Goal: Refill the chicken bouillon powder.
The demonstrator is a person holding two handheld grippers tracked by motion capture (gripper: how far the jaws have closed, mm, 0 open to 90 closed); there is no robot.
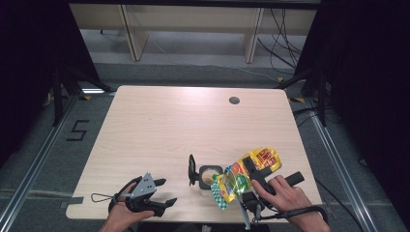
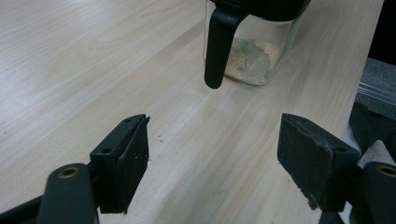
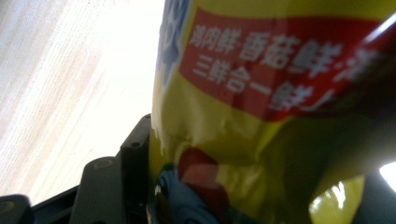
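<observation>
A yellow seasoning bag (image 1: pixel 244 175) with red and green print is held tilted, its low end over a small clear jar (image 1: pixel 209 177) near the table's front edge. My right gripper (image 1: pixel 251 170) is shut on the bag; the bag (image 3: pixel 271 116) presses against its left jaw in the right gripper view. The jar (image 2: pixel 254 44) holds pale powder at its bottom, and its black hinged lid (image 1: pixel 192 170) stands open to its left. My left gripper (image 1: pixel 162 193) rests open at the front left, its jaws (image 2: pixel 215 163) wide apart with bare table between them.
The light wooden table (image 1: pixel 159 125) has a round cable hole (image 1: pixel 234 100) at the back right. A few powder specks (image 2: pixel 160 137) lie on the wood near the left jaw. Shelving and cables sit on the floor beyond the table.
</observation>
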